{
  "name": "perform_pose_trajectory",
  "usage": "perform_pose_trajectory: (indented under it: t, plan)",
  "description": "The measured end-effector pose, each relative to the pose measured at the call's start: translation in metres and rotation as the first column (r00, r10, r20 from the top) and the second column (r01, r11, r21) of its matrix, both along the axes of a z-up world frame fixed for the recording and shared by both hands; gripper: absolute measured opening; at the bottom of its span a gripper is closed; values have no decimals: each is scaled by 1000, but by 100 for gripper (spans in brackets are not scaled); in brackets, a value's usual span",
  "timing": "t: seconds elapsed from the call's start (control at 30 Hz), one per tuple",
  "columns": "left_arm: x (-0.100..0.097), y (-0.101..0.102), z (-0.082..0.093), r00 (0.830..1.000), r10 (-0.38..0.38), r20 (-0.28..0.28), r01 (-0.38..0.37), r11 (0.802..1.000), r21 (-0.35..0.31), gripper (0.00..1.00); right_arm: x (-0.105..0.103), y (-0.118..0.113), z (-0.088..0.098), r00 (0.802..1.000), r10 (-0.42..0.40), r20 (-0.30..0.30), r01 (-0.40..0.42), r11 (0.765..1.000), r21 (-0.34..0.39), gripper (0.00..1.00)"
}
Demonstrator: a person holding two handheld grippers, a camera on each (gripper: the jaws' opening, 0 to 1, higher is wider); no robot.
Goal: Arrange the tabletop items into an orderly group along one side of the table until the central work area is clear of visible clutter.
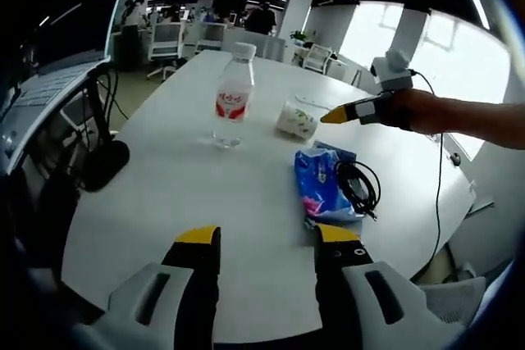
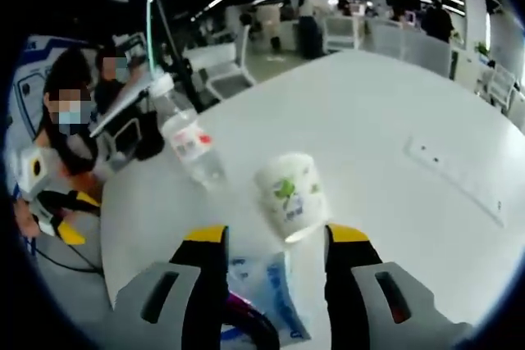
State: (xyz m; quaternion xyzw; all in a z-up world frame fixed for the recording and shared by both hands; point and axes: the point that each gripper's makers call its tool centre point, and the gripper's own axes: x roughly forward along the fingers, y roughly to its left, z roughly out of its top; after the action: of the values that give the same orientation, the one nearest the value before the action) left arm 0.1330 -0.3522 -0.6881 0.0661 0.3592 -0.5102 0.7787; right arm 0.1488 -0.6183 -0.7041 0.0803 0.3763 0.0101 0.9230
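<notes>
I have four things on the white surface (image 1: 246,202): a bottle (image 1: 233,96) upright toward the far left, a paper cup (image 1: 296,118) lying on its side just right of it, and nearer me a blue pack (image 1: 320,182) with a black cable (image 1: 358,186) coiled against its right edge, partly on top of it.

The cup is my target for the right tool (image 2: 276,239). I judge it light and thin-walled, easy to crush or send rolling, so I would close gently across the body near the rim rather than squeeze the middle. In the right gripper view it lies tilted just beyond the tips, its open end toward me, and the jaws stand spread to either side with nothing between them.

The bottle looks clear plastic and partly filled; I expect it to be slippery and top-heavy, best taken low on the labelled waist. The pack is soft and would sag; the cable is limp and may drag off it.

From the left gripper view, my right tool reaches in from the right, held level by a hand (image 1: 426,111), yellow tips pointing at the cup. My left tool (image 1: 267,239) hangs back over the near edge, jaws spread wide and empty.
</notes>
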Motion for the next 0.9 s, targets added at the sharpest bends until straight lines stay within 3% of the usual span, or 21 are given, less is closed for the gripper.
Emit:
perform_pose_trajectory:
  t: [0.3,0.5,0.7,0.8,0.9]
  plan:
    - [2,0,-2,1000,-8,-9,8,1000,17,45,20,-9,-26,995,62,-77,-64,998,-24,53]
    - [4,3,-2,1000,6,-11,-5,1000,25,45,27,-5,-43,981,135,-140,-143,989,-49,53]
    - [5,8,-5,1000,20,-7,-20,999,42,44,27,1,-57,941,255,-221,-294,940,-171,40]
    - [4,7,-4,1000,17,-5,-17,999,45,44,32,-5,-63,948,241,-210,-278,945,-171,38]
    - [4,5,-4,1000,21,-6,-20,999,41,44,31,-4,-57,961,207,-182,-236,958,-161,38]
